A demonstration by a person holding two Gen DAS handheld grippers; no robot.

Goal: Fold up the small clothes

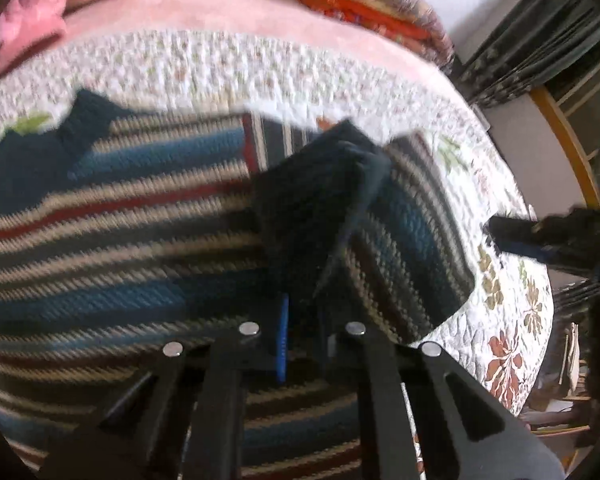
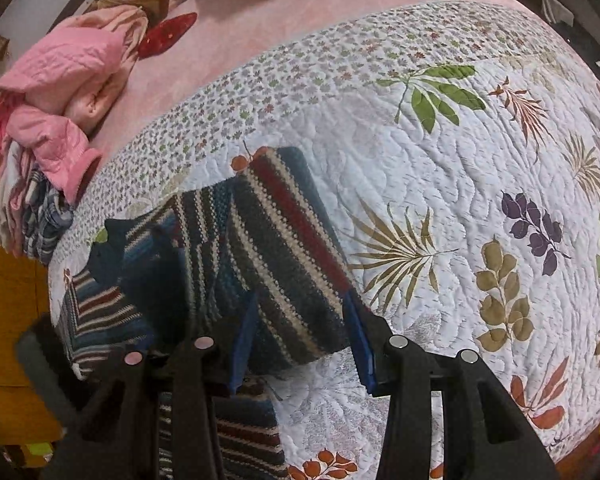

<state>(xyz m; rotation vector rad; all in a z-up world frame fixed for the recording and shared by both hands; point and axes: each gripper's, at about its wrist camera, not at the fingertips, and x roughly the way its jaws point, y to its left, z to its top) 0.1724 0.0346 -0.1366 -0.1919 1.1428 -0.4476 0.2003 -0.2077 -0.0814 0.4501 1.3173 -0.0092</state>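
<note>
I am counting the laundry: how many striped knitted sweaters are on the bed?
1: the striped sweater lies on the leaf-print quilt near the bed's edge, between both grippers. The clothes pile at the far corner may hide others.

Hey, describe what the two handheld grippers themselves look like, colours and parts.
Both look alike. The left gripper has black slotted linkage arms tipped with round silver pins, and flat blue pads on its fingers. The right gripper has the same black arms, silver pins and blue finger pads. No cables, markings, hands or sleeves show.
</note>
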